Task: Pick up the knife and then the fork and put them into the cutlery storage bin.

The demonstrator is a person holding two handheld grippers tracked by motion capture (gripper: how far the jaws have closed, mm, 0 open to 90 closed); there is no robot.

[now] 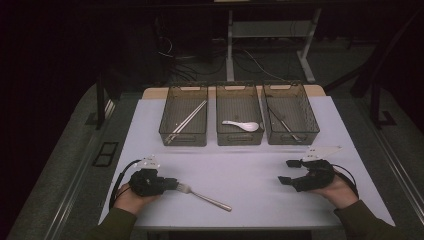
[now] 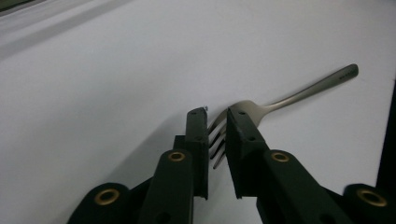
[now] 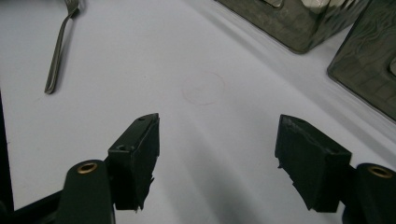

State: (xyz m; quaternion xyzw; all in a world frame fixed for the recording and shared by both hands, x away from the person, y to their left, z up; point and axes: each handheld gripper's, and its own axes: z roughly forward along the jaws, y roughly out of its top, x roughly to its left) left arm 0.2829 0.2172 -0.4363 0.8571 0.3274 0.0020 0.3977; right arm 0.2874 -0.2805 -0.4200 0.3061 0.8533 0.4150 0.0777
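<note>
A silver fork (image 1: pixel 207 198) lies on the white mat (image 1: pixel 250 170) at the front left, its handle pointing right and toward the front edge. My left gripper (image 1: pixel 175 185) rests on the mat with its jaws closed on the fork's head. In the left gripper view the tines of the fork (image 2: pixel 289 98) sit pinched between the two black jaws of the left gripper (image 2: pixel 217 112). My right gripper (image 1: pixel 284 171) rests at the front right, wide open and holding nothing. In the right gripper view, bare mat lies between the jaws of the right gripper (image 3: pixel 219 123), and the fork (image 3: pixel 58 49) is far off.
Three dark mesh bins stand in a row at the back of the mat. The left bin (image 1: pixel 182 137) holds chopsticks (image 1: pixel 187 120), the middle bin (image 1: pixel 240 138) a white spoon (image 1: pixel 241 125), the right bin (image 1: pixel 292 136) a thin metal utensil (image 1: pixel 285 125). Table legs and cables lie beyond.
</note>
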